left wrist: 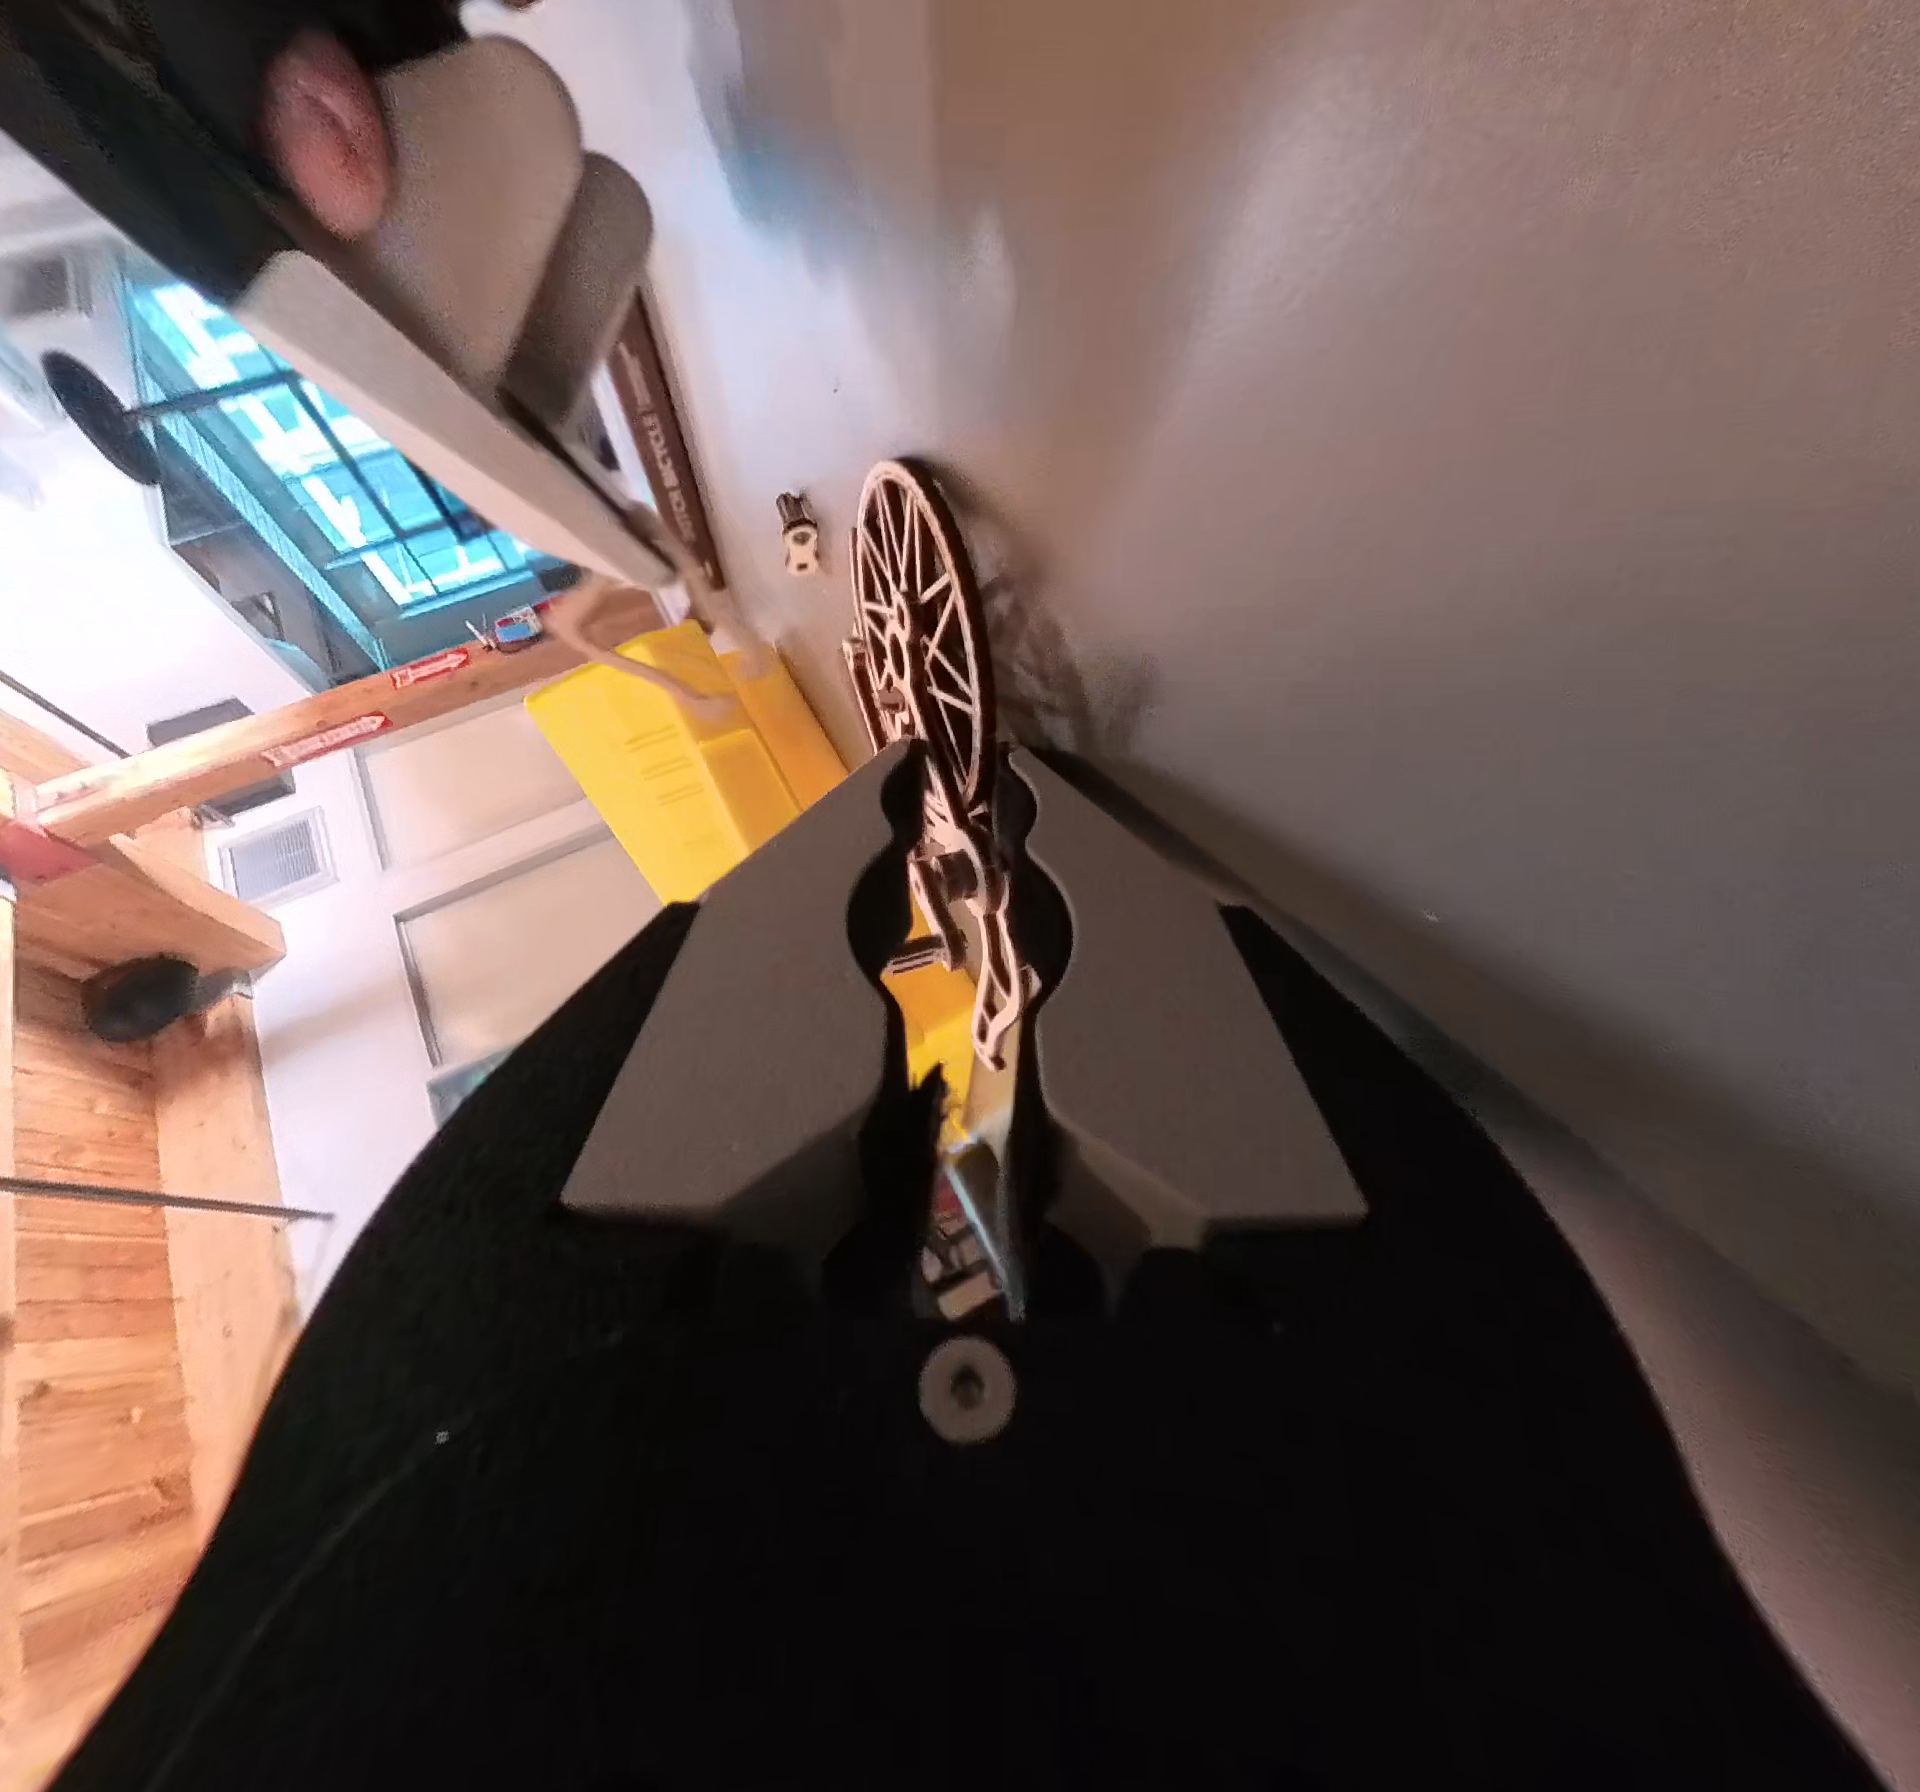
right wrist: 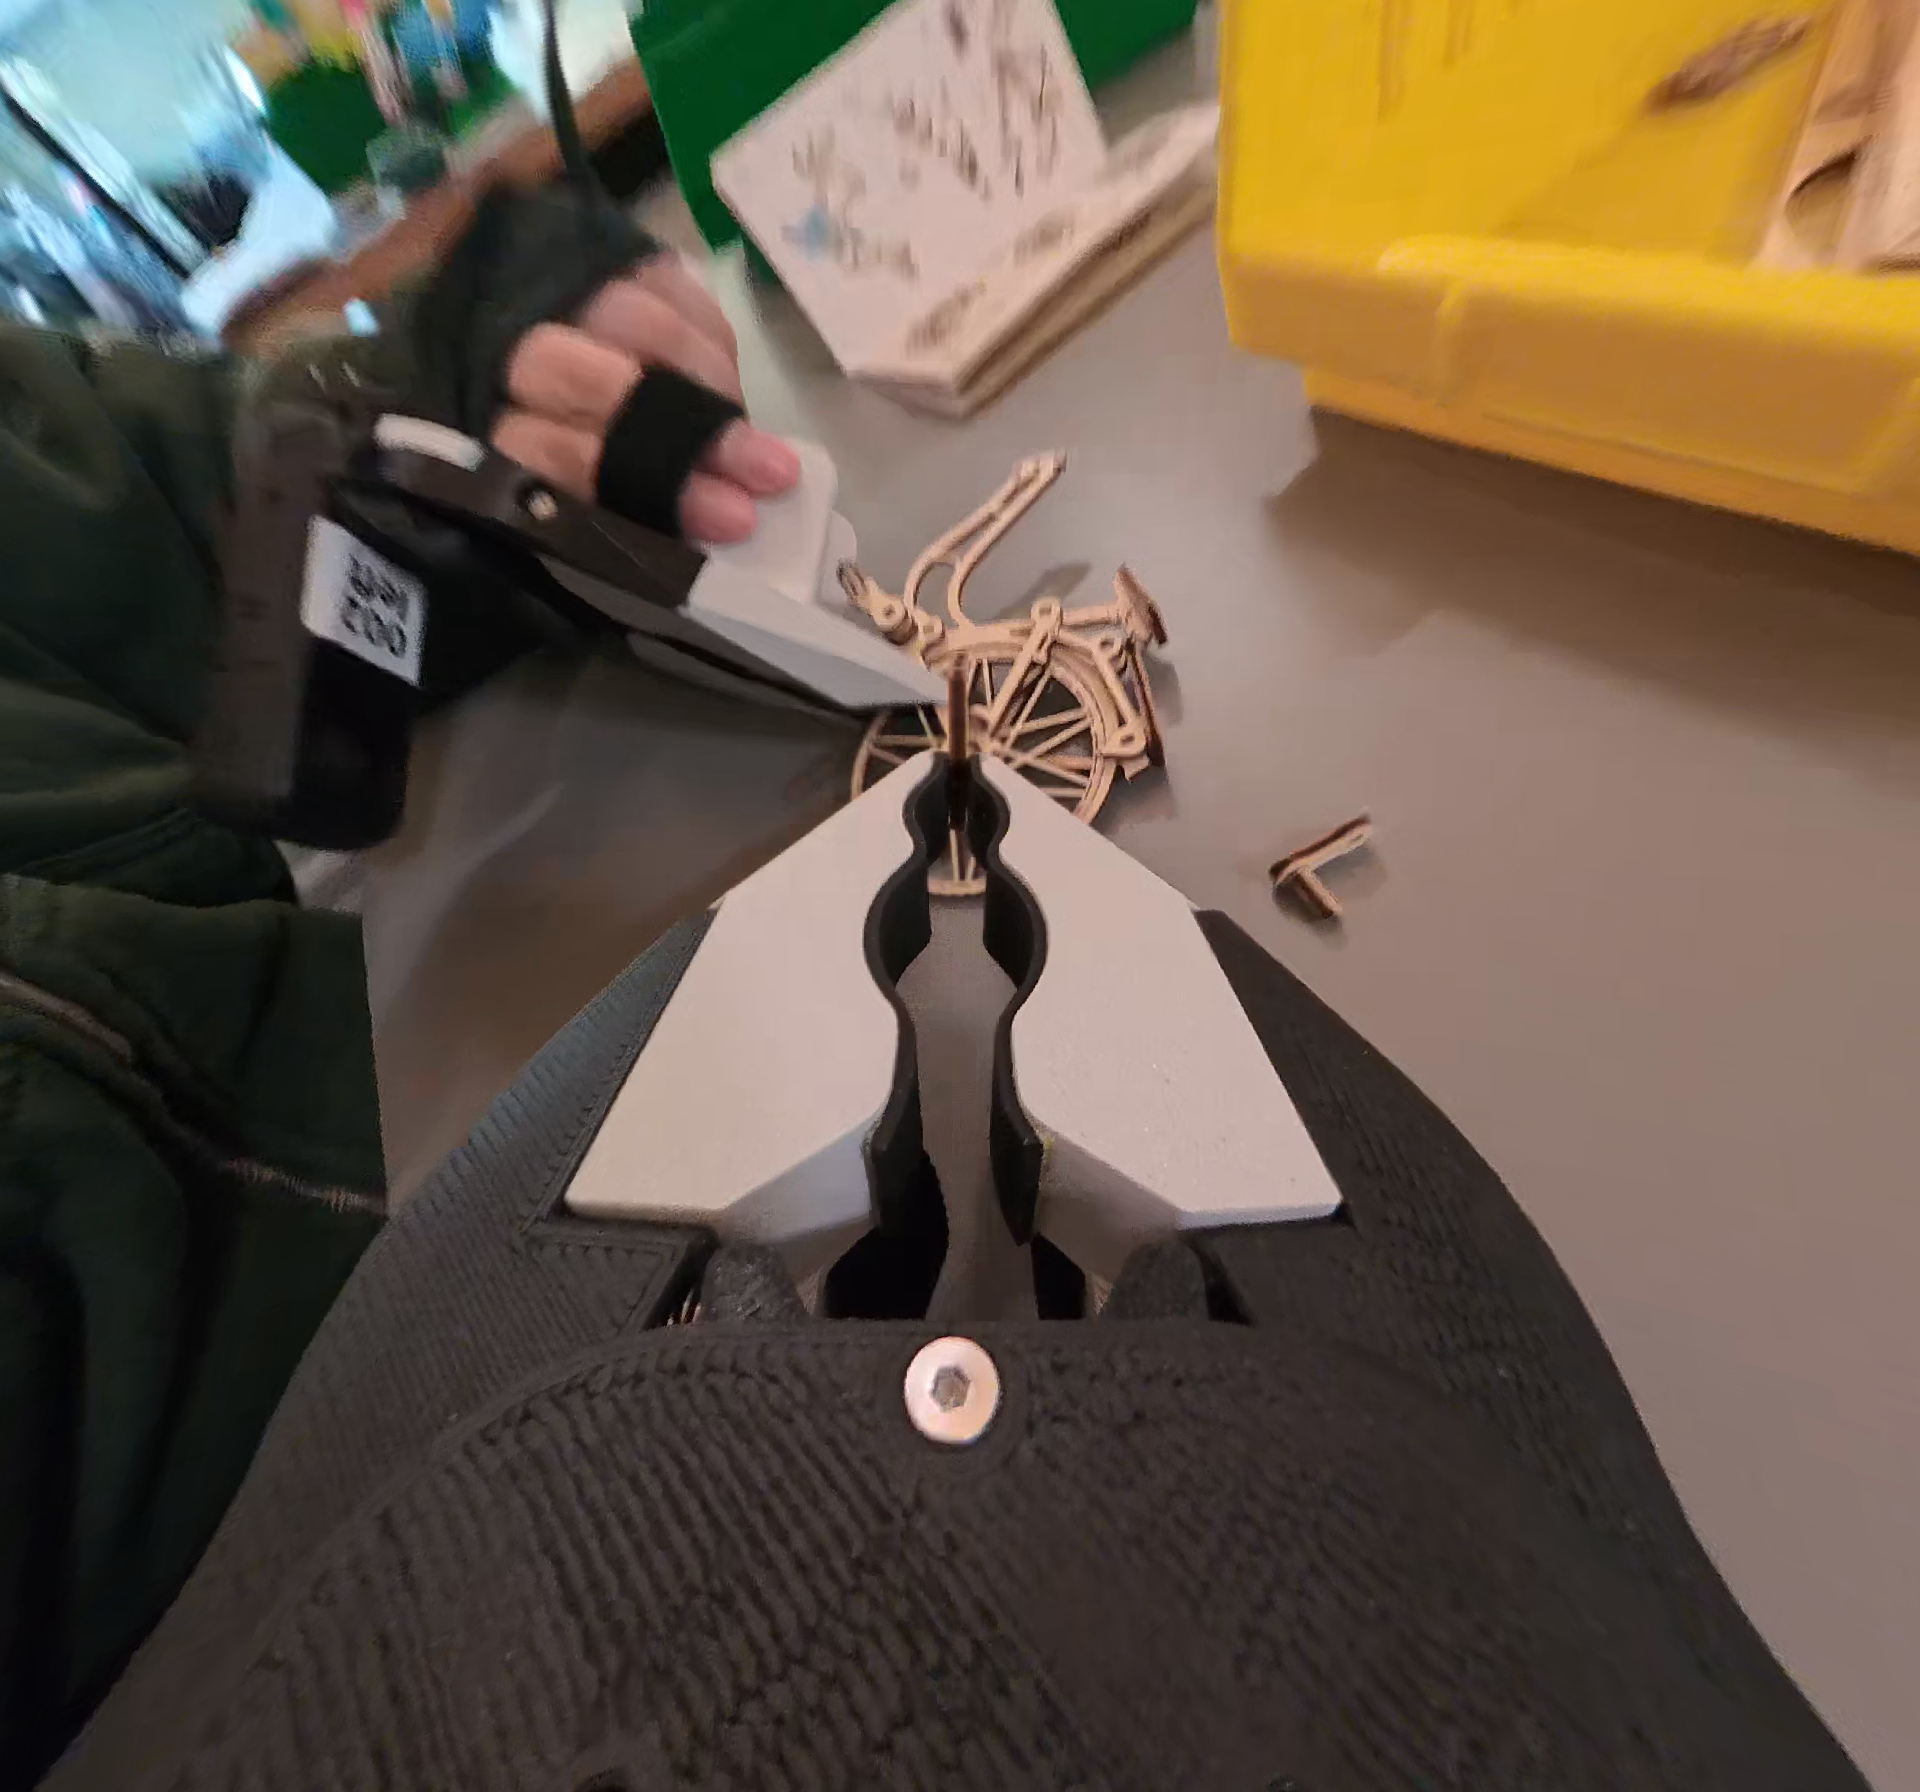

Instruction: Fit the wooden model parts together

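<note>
A partly built wooden bicycle model point(right wrist: 1039, 693) with one spoked wheel point(left wrist: 920, 630) sits low on the grey table point(right wrist: 1558, 911). My left gripper point(left wrist: 961, 766) is shut on the model's frame, which runs back between the jaws. It also shows in the right wrist view point(right wrist: 831, 662), coming in from the left. My right gripper point(right wrist: 954, 776) is shut on a thin flat wooden piece point(right wrist: 954, 724), seen edge-on, just in front of the wheel. The left wrist view shows this gripper point(left wrist: 665, 568) at upper left with the piece point(left wrist: 660, 454).
A small loose wooden part point(right wrist: 1320, 859) lies on the table right of the model; it also shows in the left wrist view point(left wrist: 798, 537). A yellow bin point(right wrist: 1558, 288) stands at the back right. An open booklet point(right wrist: 935, 184) leans on a green bin point(right wrist: 914, 7) behind. Left tips to right tips: about 6 cm.
</note>
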`<action>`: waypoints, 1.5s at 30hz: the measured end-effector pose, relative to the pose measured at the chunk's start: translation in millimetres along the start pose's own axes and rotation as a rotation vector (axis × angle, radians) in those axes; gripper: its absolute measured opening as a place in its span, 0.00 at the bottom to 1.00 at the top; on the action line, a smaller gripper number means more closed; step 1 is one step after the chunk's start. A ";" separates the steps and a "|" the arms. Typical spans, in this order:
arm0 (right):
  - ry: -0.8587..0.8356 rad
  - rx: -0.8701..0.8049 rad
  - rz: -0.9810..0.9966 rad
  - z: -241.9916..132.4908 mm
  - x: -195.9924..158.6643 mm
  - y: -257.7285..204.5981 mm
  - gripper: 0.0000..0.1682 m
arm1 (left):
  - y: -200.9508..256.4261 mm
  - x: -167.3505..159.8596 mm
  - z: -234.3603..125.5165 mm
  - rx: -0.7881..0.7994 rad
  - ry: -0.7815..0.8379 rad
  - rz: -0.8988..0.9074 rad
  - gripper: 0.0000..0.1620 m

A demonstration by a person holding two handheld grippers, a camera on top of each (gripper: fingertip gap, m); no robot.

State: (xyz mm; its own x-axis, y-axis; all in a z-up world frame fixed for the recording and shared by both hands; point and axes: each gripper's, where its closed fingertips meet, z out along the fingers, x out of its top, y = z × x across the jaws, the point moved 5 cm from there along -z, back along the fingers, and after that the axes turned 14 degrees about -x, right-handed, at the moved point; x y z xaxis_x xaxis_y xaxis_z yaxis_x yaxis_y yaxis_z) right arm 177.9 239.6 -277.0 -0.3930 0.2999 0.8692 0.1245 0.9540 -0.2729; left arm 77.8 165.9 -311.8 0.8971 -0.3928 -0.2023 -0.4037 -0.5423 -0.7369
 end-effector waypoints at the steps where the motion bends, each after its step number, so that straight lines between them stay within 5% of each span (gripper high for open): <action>1: 0.074 0.001 0.023 -7.0 5.4 2.2 0.00 | -0.8 -0.7 0.4 0.003 0.000 -0.032 0.06; 5: 0.224 -0.029 0.047 -23.4 16.7 9.4 0.00 | -9.2 -4.7 -0.8 0.044 0.036 -0.232 0.05; 21: 0.132 0.015 -0.035 -15.1 8.0 -2.2 0.00 | -22.6 -34.6 -11.9 0.120 0.211 -0.702 0.04; 45: 0.129 -0.091 -0.092 -9.9 9.4 0.6 0.00 | -16.7 -33.3 -6.8 0.094 0.249 -0.723 0.04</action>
State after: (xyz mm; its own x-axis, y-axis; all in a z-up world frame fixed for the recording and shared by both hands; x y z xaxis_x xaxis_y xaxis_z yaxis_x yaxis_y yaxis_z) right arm 183.2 243.0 -265.0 -0.2872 0.2035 0.9360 0.1779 0.9715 -0.1567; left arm 53.4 183.0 -288.4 0.8605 -0.1264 0.4936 0.2946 -0.6668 -0.6845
